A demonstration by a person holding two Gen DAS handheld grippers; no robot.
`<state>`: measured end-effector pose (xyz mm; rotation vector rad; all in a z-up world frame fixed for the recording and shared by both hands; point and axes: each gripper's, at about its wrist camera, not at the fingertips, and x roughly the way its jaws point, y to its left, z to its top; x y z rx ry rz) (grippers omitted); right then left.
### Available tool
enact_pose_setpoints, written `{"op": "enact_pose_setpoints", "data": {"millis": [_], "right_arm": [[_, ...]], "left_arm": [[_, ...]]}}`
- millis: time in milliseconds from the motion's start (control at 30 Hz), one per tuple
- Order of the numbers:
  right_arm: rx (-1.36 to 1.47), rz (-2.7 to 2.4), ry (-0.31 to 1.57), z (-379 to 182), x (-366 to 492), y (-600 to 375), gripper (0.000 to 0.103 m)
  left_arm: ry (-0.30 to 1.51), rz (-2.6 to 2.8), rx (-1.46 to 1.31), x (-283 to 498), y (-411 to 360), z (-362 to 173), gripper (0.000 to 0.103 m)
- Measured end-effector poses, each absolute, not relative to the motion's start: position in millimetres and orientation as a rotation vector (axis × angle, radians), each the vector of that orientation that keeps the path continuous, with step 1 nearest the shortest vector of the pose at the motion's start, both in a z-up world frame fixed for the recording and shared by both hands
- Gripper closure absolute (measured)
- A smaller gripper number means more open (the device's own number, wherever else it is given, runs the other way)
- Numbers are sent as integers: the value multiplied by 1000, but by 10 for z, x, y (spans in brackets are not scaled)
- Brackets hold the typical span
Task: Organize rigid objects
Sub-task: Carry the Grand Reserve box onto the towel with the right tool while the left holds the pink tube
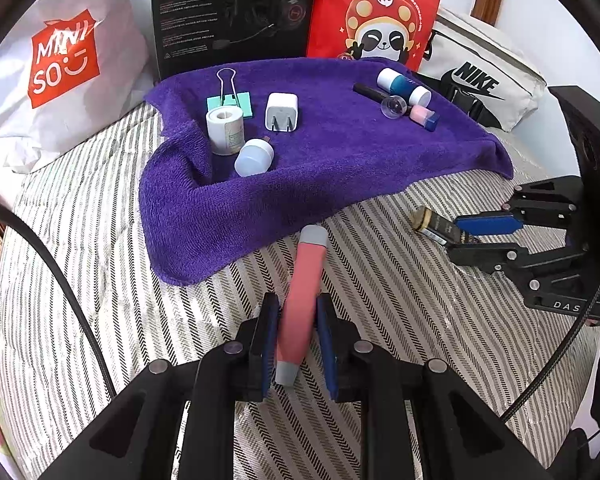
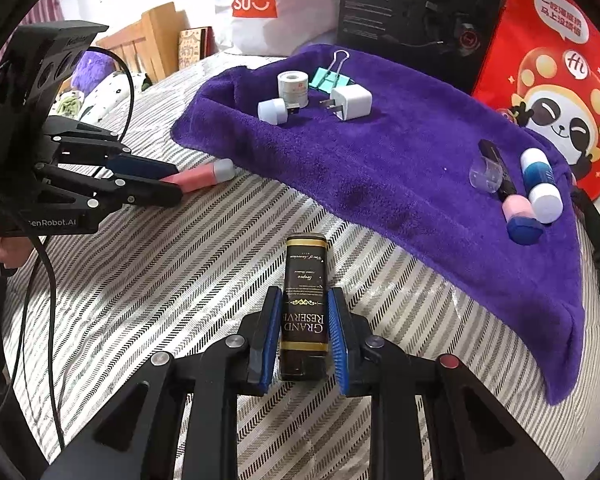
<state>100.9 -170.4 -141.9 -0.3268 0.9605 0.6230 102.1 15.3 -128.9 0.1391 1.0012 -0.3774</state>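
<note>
My left gripper [image 1: 296,312] is shut on a long pink stick with grey end caps [image 1: 302,304], held over the striped bedcover just short of the purple towel [image 1: 340,168]. It also shows in the right wrist view [image 2: 168,188]. My right gripper [image 2: 304,312] is shut on a dark brown "Grand Reserve" tube [image 2: 304,308]; it appears at the right of the left wrist view [image 1: 472,232]. On the towel lie a tape roll [image 1: 225,130], a binder clip [image 1: 230,96], a white plug [image 1: 281,112], a small white bulb [image 1: 254,157] and several small tubes [image 1: 404,88].
Bags and boxes line the back: a white Miniso bag [image 1: 64,64], a black headset box [image 1: 232,12], a red panda bag [image 1: 380,12] and a Nike pouch [image 1: 476,84]. The striped bedcover [image 1: 100,280] stretches in front of the towel. A cable [image 1: 60,280] runs at the left.
</note>
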Motion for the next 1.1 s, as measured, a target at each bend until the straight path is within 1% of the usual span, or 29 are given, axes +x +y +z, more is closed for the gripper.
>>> {"op": "enact_pose_setpoints", "data": {"millis": [367, 633, 800, 867, 967, 1000, 1100], "right_arm": [[-295, 566, 956, -1428, 969, -1721, 79], [-265, 556, 987, -1426, 996, -1756, 80], [-276, 537, 982, -1429, 985, -1726, 79], [-274, 538, 982, -1428, 983, -1730, 79], [-277, 533, 971, -1431, 965, -1723, 79], [-279, 532, 966, -1433, 954, -1721, 79], [-273, 534, 947, -1441, 928, -1737, 79]], "left_arm": [[1007, -366, 175, 1120, 26, -1290, 84], [1025, -406, 81, 1125, 180, -1296, 84], [1027, -394, 160, 1142, 71, -1296, 84], [1027, -389, 192, 1150, 17, -1297, 80], [1016, -376, 252, 1158, -90, -1306, 78], [1012, -373, 265, 1168, -119, -1304, 78], [1013, -380, 254, 1200, -142, -1303, 83]]}}
